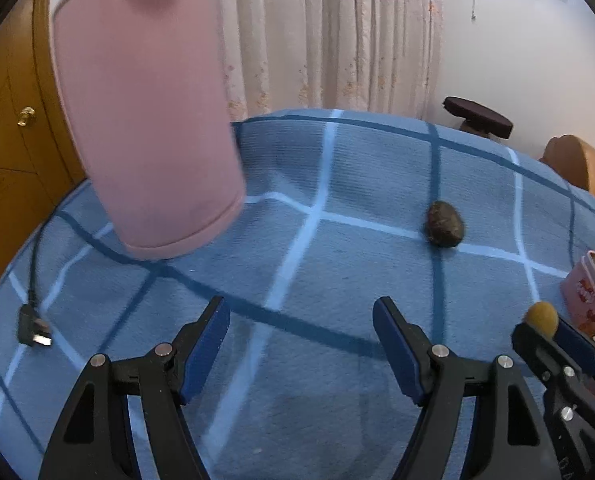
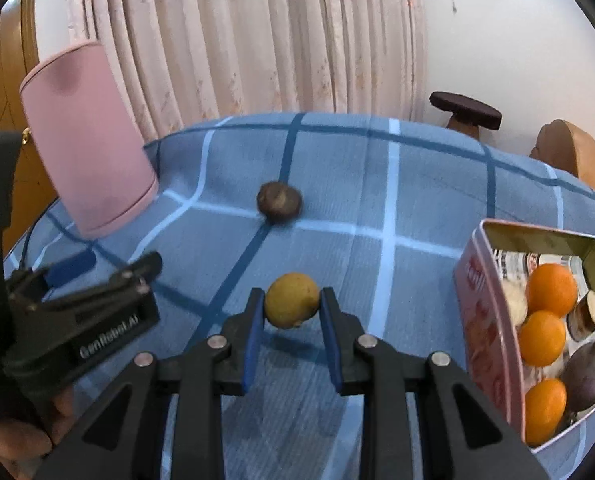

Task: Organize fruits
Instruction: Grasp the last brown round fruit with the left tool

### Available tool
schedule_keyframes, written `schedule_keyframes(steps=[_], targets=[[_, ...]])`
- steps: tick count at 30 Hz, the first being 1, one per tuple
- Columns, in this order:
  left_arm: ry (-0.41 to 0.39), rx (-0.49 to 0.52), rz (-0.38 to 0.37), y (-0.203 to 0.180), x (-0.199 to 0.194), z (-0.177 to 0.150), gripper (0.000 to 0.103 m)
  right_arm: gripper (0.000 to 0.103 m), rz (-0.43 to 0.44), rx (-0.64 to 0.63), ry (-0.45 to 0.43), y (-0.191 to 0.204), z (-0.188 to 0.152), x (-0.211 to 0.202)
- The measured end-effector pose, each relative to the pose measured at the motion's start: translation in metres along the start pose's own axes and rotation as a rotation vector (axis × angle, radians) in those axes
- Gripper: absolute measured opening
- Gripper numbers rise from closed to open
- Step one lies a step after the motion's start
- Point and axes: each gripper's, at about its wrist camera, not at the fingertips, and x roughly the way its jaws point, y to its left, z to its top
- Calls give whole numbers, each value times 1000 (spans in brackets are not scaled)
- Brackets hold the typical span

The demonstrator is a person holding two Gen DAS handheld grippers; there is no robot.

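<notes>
My right gripper [image 2: 292, 302] is shut on a yellow fruit [image 2: 292, 299] and holds it just above the blue checked cloth; it also shows in the left wrist view [image 1: 542, 317]. A dark brown fruit [image 2: 279, 201] lies on the cloth further back, seen in the left wrist view [image 1: 444, 224] too. A pink tin [image 2: 493, 320] at the right holds several oranges [image 2: 551, 289] and dark purple fruits [image 2: 587, 374]. My left gripper [image 1: 301, 312] is open and empty above the cloth, left of the right gripper.
A tall pink container [image 1: 145, 112] stands at the back left of the cloth. A black cable with a plug [image 1: 33, 330] lies at the left edge. Curtains, a wooden cabinet [image 1: 5, 152], a dark stool [image 2: 465, 110] and a brown chair [image 2: 573, 156] are behind.
</notes>
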Motion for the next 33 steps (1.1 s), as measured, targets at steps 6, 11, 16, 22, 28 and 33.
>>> schedule_keyframes(steps=[6,11,16,22,28,33], targets=[[17,65,-59,-37,14,23,75,30,-35,6,-58,-10,-1,-14],[45,110,-95,-70,34,37,75,30,-33,36,-55,-20,0,-14],[96,154,-87,-85,58,45,75,30,-37,84,-27,-31,3,-9],[97,187,-144,-99,69,61,41,30,-26,119,2,-38,5,-5],[74,127,-167,-86,64,64,39,30,-29,125,-5,-41,7,-5],[-4,124,-91,-72,41,57,40,30,-23,109,-25,-37,5,-7]])
